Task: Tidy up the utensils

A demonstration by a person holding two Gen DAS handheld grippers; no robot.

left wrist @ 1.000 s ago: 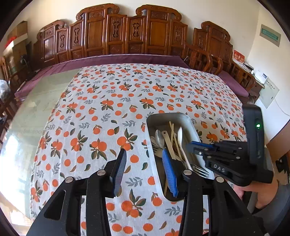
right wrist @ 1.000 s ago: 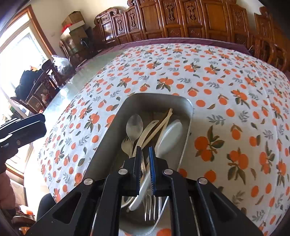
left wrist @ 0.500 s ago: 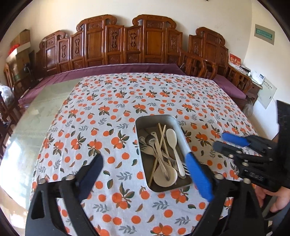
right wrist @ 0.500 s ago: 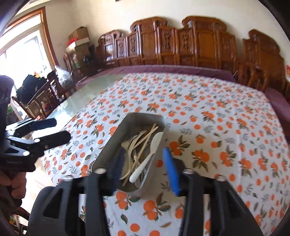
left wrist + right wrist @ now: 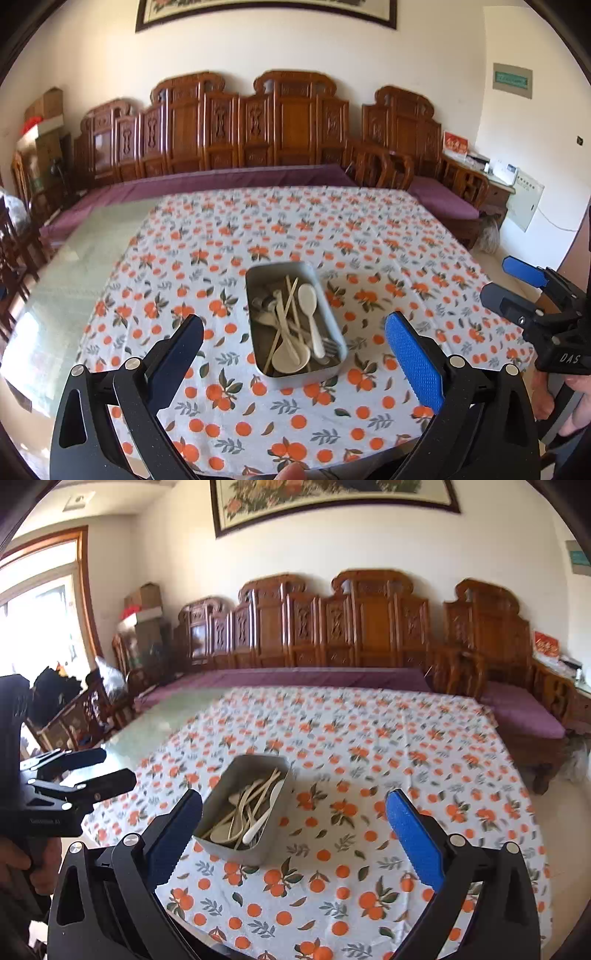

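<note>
Left wrist view. Item: metal tray (image 5: 334, 325), rectangular with rounded corners, dull grey, shallow-walled, standing on the table (image 5: 74, 266) near its near edge, on a white tablecloth (image 5: 229, 229) printed with oranges and leaves. Contents: a loose heap of utensils (image 5: 291, 328), namely cream-coloured plastic spoons, one large round-bowled ladle spoon (image 5: 291, 358) at the near end, a long-handled white spoon (image 5: 308, 301) lying lengthwise, two thin wooden chopsticks (image 5: 286, 317) crossing the pile, and metal fork tines at the near right corner. All pieces lay inside the tray, overlapping one another. Left gripper (image 5: 293, 354): fingers wide apart and opening, blue-padded, nothing between them, held above and short of the tray. Right gripper (image 5: 511, 282) at the right edge, held in a hand (image 5: 561, 402), fingers parted, nothing held. Carved wooden chairs (image 5: 258, 125) stood along the far wall.

Right wrist view. Item: same metal tray (image 5: 221, 801), seen at an angle, its long axis running away to the right; the utensils (image 5: 251, 808) showed as pale handles fanned toward the far end, with one white spoon (image 5: 264, 814) on top. Right gripper (image 5: 293, 834): fingers spread wide and opening, empty, clear of the tray. Left gripper (image 5: 98, 766) at the left edge, fingers parted and empty, beside the table's bare glass portion (image 5: 155, 731).
</note>
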